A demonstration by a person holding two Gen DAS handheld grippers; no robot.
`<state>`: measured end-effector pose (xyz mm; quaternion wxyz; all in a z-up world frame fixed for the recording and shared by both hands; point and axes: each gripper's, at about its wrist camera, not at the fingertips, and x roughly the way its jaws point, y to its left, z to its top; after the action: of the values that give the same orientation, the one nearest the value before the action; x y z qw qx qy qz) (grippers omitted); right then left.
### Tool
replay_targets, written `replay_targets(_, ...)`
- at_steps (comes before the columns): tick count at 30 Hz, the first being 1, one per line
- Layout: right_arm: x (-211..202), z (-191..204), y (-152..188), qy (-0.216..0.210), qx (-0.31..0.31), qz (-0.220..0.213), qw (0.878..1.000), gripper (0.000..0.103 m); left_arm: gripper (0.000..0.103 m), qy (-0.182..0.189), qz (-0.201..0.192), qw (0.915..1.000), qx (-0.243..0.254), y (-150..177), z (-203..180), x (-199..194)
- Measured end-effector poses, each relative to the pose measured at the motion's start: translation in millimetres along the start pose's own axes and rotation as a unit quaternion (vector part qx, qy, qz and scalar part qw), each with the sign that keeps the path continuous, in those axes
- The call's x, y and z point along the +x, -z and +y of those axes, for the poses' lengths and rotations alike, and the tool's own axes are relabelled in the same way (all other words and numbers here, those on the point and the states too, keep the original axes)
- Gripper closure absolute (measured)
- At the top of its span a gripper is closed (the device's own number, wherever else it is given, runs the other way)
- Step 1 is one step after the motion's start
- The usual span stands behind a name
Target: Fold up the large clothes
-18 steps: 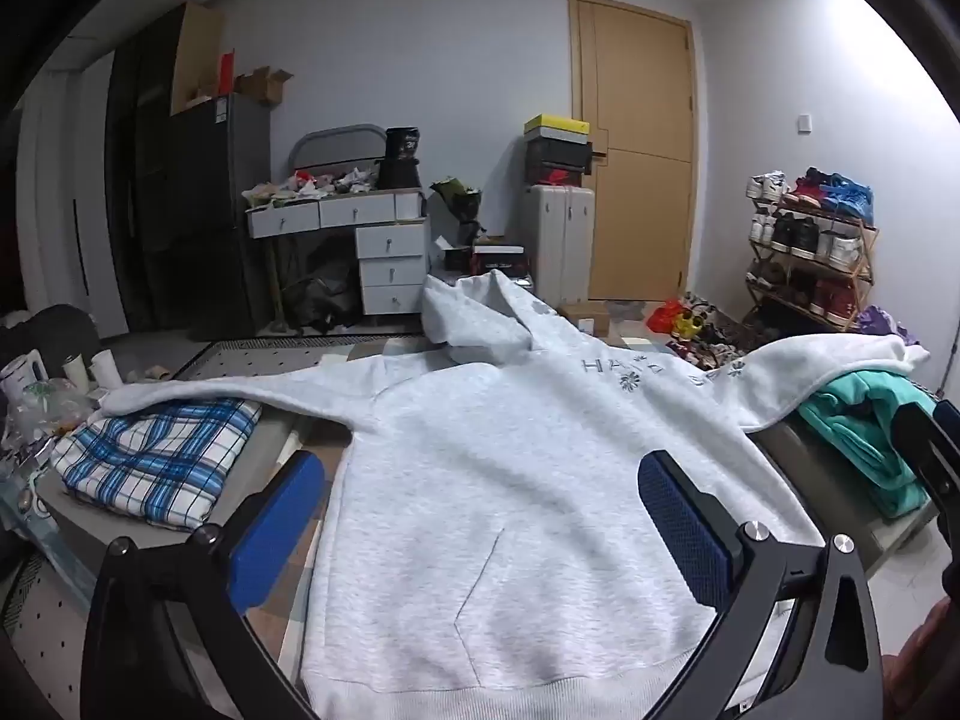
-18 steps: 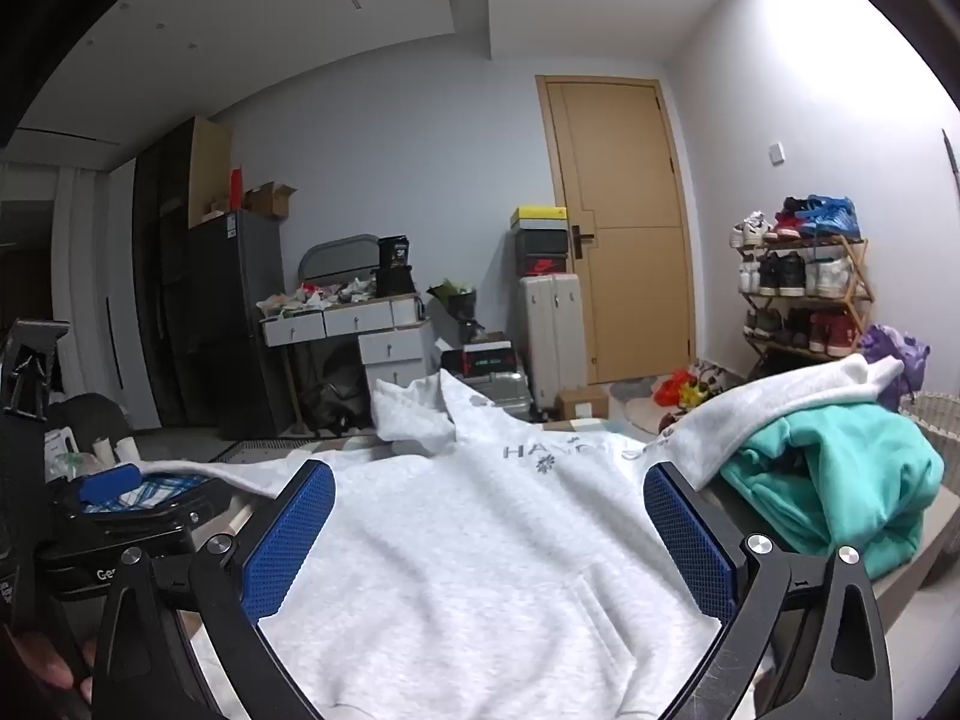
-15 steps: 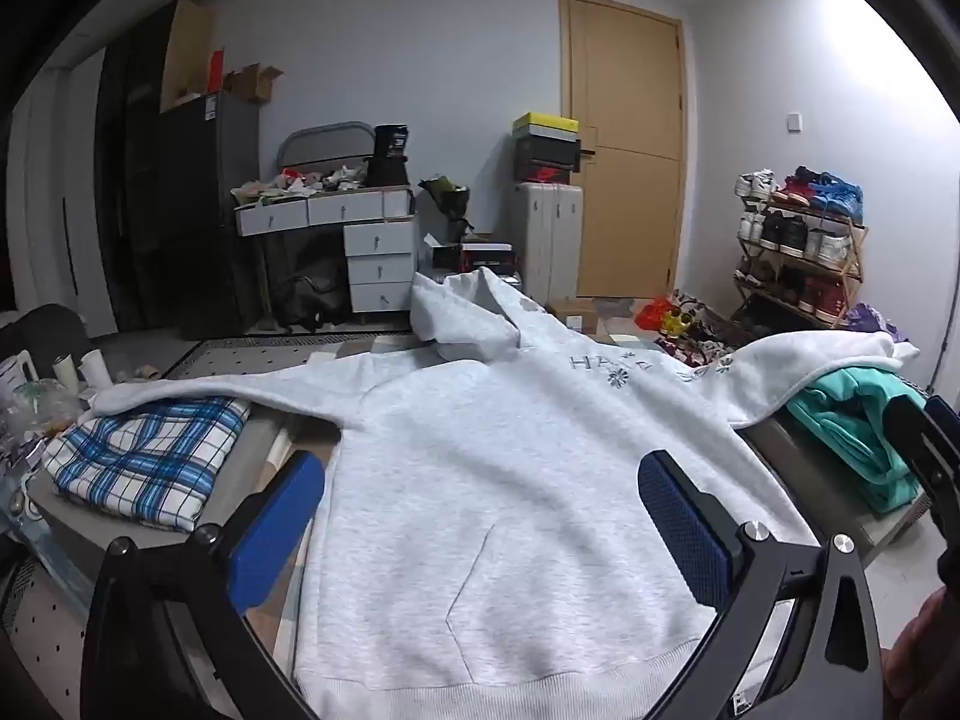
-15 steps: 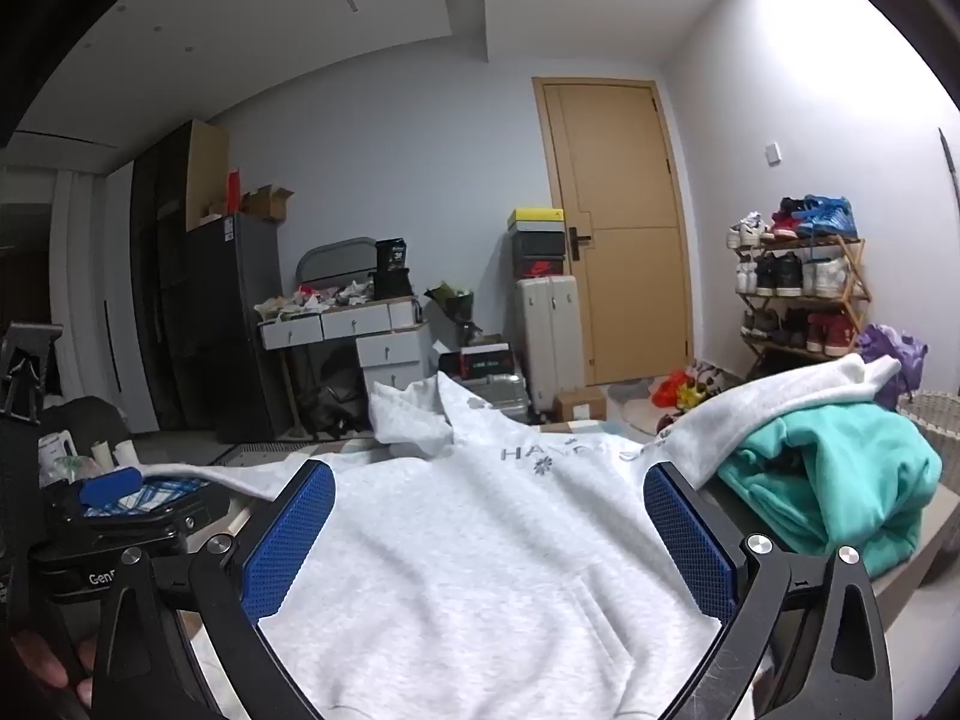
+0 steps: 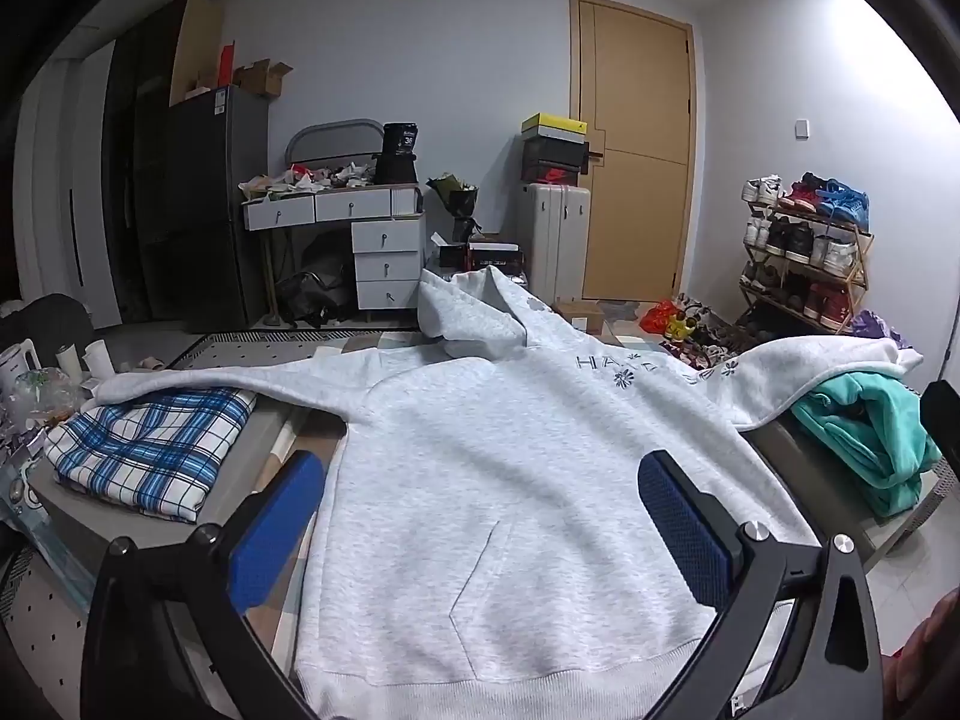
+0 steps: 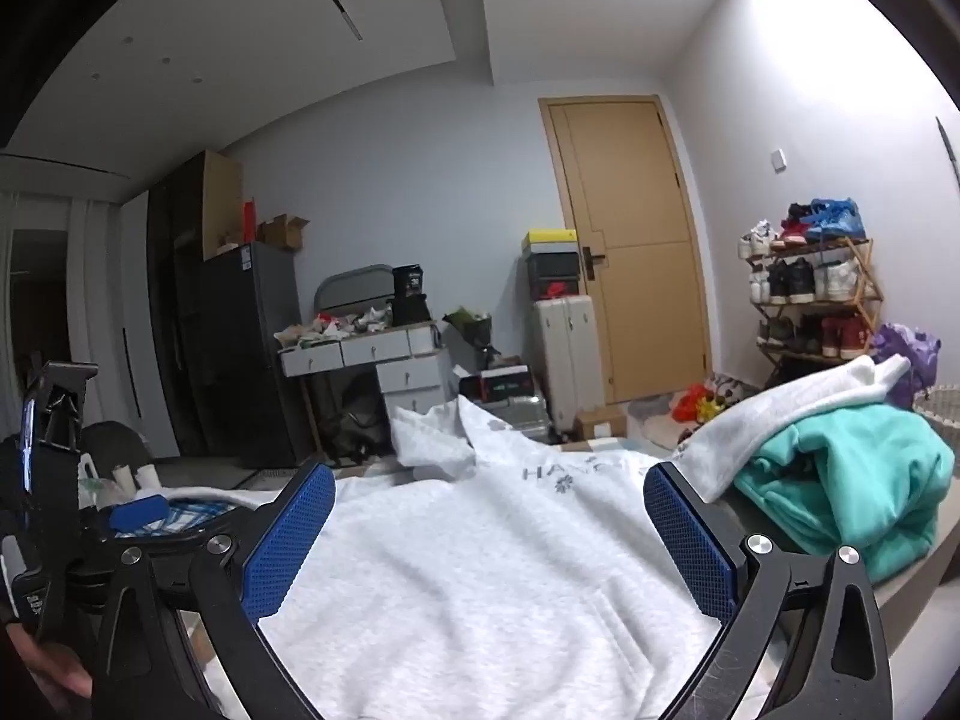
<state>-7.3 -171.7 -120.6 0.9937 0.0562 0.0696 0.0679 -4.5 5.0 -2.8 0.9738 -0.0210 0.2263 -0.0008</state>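
A light grey hoodie (image 5: 510,468) lies spread flat, front up, on the table, hood at the far end and sleeves out to both sides. It also fills the right wrist view (image 6: 468,552). My left gripper (image 5: 480,516) is open and empty above the hoodie's hem. My right gripper (image 6: 489,534) is open and empty, low over the hem near the pocket. The left gripper's body shows at the left edge of the right wrist view (image 6: 54,516).
A folded blue plaid shirt (image 5: 150,450) lies under the hoodie's left sleeve. A teal garment pile (image 5: 870,438) sits under the right sleeve, also in the right wrist view (image 6: 840,492). A shoe rack (image 5: 804,252), door and cluttered desk stand beyond the table.
Both grippers have drawn back and tilted up slightly, so the hoodie's hem now shows more fully in the left view. Both stay open. The hoodie has not moved.
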Motion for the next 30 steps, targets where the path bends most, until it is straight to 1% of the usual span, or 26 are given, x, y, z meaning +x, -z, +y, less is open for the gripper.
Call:
replay_targets(2, 1.1, 1.3, -0.3, -0.002, -0.002, 0.002, 1.0, 0.0, 0.001, 0.003, 0.004, 1.0, -0.004, 0.6, 1.2, 1.7)
replay_targets(5, 1.0, 1.2, 0.2, 0.007, -0.005, 0.008, 1.0, 0.0, 0.001, 0.004, 0.011, 0.9999, -0.007, 1.4, 2.4, 3.7)
replay_targets(9, -0.5, 2.5, 1.7, 0.002, -0.007, 0.006, 1.0, 0.0, 0.001, -0.004, 0.007, 1.0, -0.002, 3.3, 1.8, 2.4)
replay_targets(13, -0.3, 3.7, 2.4, 0.0, -0.009, 0.009, 1.0, 0.0, 0.001, 0.001, 0.01, 0.9999, -0.008, 3.5, 3.4, 1.8)
replay_targets(20, -0.2, 4.4, 2.5, -0.003, -0.009, 0.013, 1.0, 0.0, 0.001, -0.002, 0.005, 1.0, -0.006, 1.4, 2.6, 1.1)
replay_targets(25, -0.3, 5.2, 3.9, -0.006, -0.006, 0.016, 1.0, 0.0, 0.001, -0.001, 0.008, 0.9999, -0.006, 2.4, 1.5, 1.1)
replay_targets(30, -1.1, 8.3, 3.1, -0.001, -0.014, 0.014, 1.0, 0.0, 0.001, -0.001, 0.009, 0.9999, -0.006, 3.8, 1.1, 1.2)
